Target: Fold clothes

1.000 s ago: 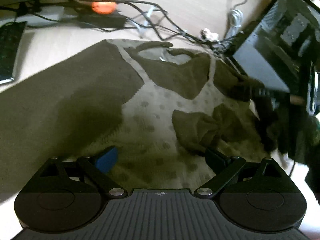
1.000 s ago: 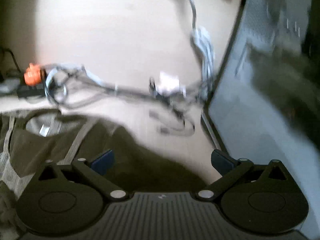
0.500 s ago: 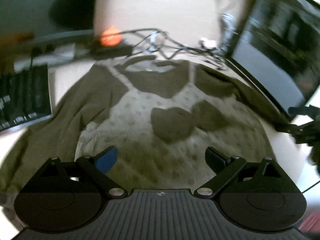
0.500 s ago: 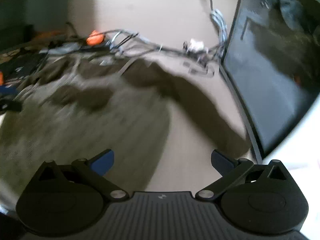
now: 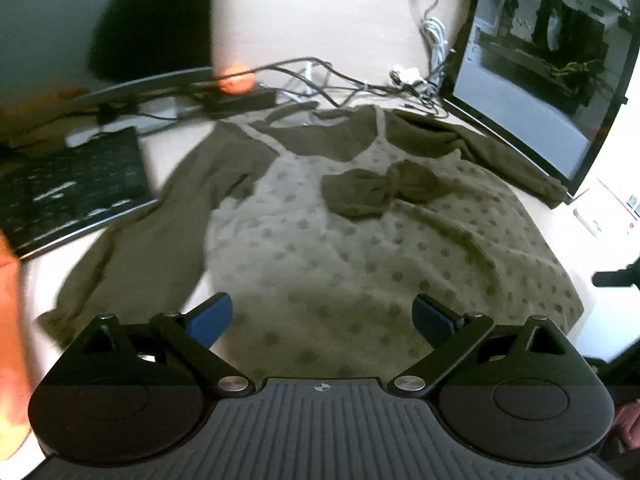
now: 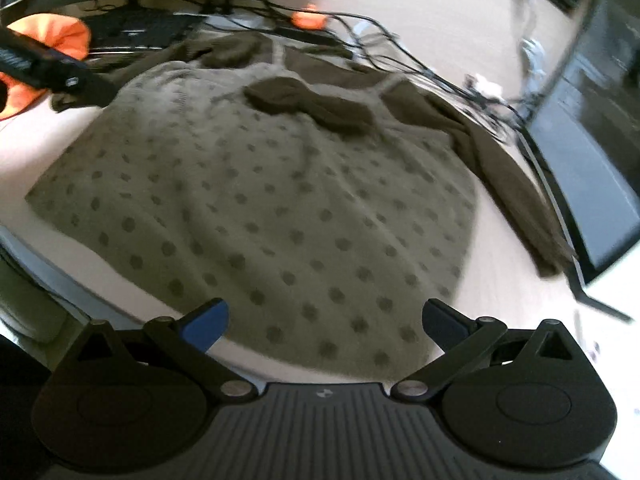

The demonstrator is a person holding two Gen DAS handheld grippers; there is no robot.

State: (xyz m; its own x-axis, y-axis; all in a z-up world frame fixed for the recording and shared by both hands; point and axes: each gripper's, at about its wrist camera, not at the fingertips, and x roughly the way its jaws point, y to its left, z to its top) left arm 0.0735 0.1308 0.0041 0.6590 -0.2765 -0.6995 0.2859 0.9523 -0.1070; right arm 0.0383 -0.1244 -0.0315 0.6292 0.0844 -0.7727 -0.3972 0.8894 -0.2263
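An olive-green garment (image 5: 360,240) with a pale dotted front, a dark bow (image 5: 380,190) and dark long sleeves lies spread flat on the light desk, collar at the far side. It also fills the right wrist view, garment (image 6: 280,208) and bow (image 6: 312,104). My left gripper (image 5: 322,318) hovers open above the hem, holding nothing. My right gripper (image 6: 326,320) is open over the hem's near edge, also with nothing in it. The left gripper's tool (image 6: 48,68) shows at the far left of the right wrist view.
A black keyboard (image 5: 72,184) lies left of the garment. A dark monitor (image 5: 540,60) stands at the right, close to the right sleeve (image 5: 516,160). Tangled cables (image 5: 352,84) and an orange object (image 5: 236,80) sit behind the collar. The desk edge (image 6: 60,276) runs near the hem.
Both grippers have pulled back and up from the collar and sleeve area toward the hem, so the whole garment now shows. Both stayed open.
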